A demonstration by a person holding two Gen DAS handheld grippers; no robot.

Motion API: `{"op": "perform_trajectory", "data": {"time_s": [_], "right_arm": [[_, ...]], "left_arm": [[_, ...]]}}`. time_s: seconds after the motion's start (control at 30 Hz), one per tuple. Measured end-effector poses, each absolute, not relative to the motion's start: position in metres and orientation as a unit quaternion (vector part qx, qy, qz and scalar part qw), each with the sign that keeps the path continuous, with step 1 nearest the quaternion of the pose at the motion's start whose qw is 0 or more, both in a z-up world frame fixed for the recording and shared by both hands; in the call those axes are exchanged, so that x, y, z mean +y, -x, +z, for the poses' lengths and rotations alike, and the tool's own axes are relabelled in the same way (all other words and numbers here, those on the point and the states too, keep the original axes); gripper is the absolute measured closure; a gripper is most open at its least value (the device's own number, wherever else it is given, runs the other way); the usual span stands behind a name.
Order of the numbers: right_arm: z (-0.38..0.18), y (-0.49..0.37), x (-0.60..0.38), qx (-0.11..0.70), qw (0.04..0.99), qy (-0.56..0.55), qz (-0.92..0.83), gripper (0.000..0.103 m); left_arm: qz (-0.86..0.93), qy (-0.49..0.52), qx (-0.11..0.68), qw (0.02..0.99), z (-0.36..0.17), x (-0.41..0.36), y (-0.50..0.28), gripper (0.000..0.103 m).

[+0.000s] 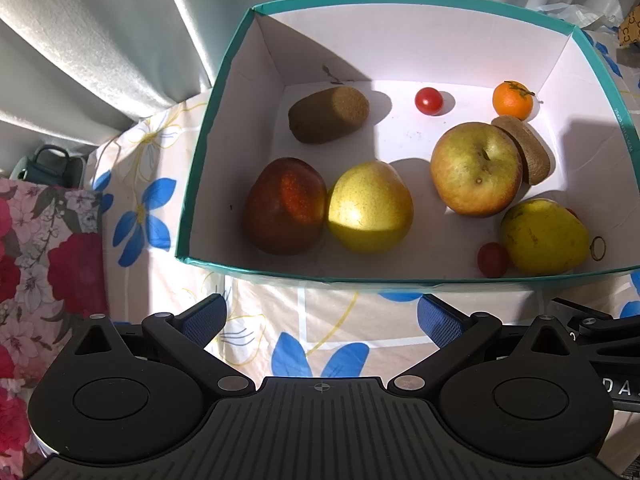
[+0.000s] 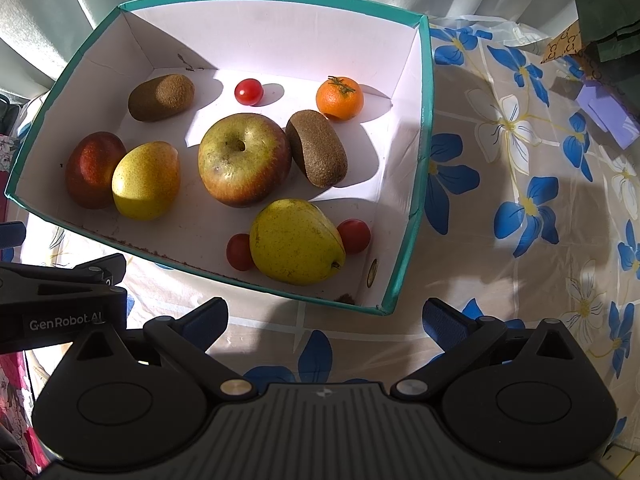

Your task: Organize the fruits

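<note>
A teal-rimmed white box holds the fruit. Inside lie a red apple, a yellow pear, a large green-red apple, two kiwis, a mandarin, a second pear and cherry tomatoes. My left gripper is open and empty, just short of the box's near wall. My right gripper is open and empty too, near the box's front right corner.
The box stands on a tablecloth with blue flowers. Pale curtains hang behind. A floral fabric lies at the left. A purple object and a patterned box sit at the far right. The left gripper's body shows in the right wrist view.
</note>
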State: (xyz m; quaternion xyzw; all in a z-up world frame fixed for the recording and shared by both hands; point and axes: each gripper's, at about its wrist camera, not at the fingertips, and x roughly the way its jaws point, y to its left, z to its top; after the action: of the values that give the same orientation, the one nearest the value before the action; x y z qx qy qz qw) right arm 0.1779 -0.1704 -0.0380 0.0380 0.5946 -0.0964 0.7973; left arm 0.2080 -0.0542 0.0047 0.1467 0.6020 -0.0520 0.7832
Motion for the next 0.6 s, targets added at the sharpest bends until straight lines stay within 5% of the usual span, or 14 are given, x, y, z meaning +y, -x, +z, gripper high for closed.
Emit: {"op": "perform_trajectory", "data": {"time_s": [0.6], "right_arm": [[-0.037,-0.1773,-0.1694,0.595,0.797,-0.037,-0.097,0.0]], "left_arm": [[-0.05,-0.15,0.599,0.785,0.005,-0.0536,-0.2074,0.0]]}}
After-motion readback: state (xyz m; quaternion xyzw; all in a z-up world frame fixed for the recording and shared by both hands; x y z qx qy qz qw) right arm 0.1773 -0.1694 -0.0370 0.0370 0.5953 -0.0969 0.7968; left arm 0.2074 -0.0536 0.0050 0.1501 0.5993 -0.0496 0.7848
